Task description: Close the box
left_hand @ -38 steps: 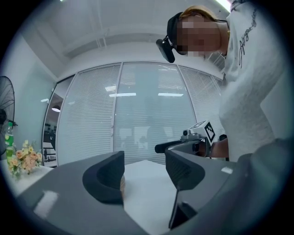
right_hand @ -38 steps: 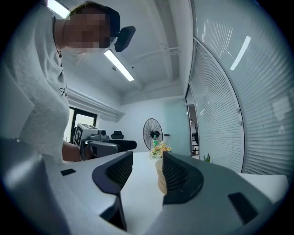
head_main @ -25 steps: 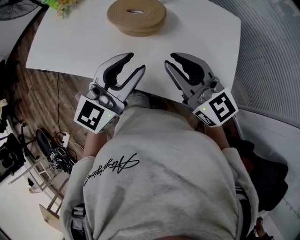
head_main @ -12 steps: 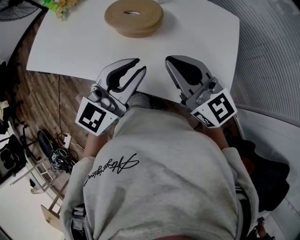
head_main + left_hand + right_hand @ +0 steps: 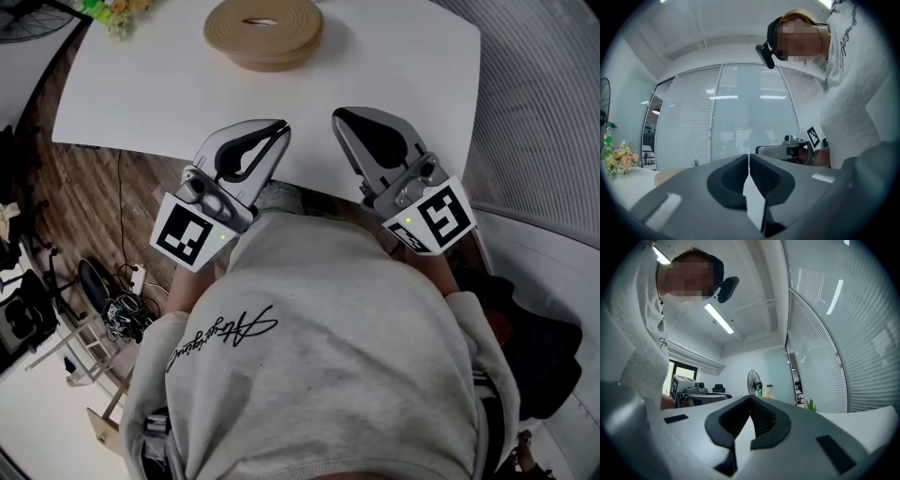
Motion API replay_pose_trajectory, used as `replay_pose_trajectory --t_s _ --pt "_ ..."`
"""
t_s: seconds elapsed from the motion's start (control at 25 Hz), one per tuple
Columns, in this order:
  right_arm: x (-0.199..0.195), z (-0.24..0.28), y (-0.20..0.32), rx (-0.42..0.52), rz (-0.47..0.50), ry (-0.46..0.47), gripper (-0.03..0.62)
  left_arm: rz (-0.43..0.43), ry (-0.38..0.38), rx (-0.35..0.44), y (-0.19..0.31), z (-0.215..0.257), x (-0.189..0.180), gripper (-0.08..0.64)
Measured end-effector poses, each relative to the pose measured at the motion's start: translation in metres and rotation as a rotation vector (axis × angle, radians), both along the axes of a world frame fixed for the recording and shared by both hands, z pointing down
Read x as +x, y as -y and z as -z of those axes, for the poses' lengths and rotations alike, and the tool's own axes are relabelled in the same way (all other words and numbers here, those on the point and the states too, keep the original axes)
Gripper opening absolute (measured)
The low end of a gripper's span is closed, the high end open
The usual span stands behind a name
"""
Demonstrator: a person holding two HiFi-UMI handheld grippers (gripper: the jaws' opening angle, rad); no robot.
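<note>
Table [image 5: 403, 56] bearing round box [image 5: 264, 33], wood floor [image 5: 89, 192]

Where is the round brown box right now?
Head view, top middle: the box sits on the white table, past the left gripper and right gripper, flowers to its left.
</note>
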State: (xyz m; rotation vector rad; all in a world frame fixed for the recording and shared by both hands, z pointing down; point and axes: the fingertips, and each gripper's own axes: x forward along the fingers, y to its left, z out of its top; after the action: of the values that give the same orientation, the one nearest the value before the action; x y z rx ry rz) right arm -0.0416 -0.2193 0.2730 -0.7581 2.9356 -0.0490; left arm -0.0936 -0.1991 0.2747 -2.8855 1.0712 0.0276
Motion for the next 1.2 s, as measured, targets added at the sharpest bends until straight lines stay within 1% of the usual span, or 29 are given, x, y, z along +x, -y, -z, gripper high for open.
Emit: replay_pose_trajectory --t_s 0.08,0.28,0.48,0.6,0.8,1.2 --pt "0.0016 0.004 0.0 0.011 -0.008 0.003 0.0 0.004 0.004 0.007 0.0002 0.0024 0.0005 -0.002" --pt "0.0024 0.0084 -0.0006 0.039 -0.023 -0.007 0.0 -0.005 0.011 0.016 -0.0001 0.0041 0.0019 -0.003" --pt "0.0026 0.0079 0.0013 0.016 -0.033 0.0 0.0 -0.025 0.015 0.021 -0.0017 0.0044 0.0024 -0.003" --pt "0.0032 0.0051 0.0024 0.005 -0.043 -0.015 0.0 -0.029 0.017 0.021 -0.0019 0.0036 0.0025 -0.003" --pt "0.0051 0.0001 0.0 0.007 -0.049 -0.041 0.0 -0.03 0.014 0.022 -0.0022 0.0029 0.0034 -0.003" --pt "0.0061 0.0004 -0.0014 0.015 -0.055 -0.053 0.0 -0.034 0.012 0.024 -0.0024 0.0022 0.0051 -0.003"
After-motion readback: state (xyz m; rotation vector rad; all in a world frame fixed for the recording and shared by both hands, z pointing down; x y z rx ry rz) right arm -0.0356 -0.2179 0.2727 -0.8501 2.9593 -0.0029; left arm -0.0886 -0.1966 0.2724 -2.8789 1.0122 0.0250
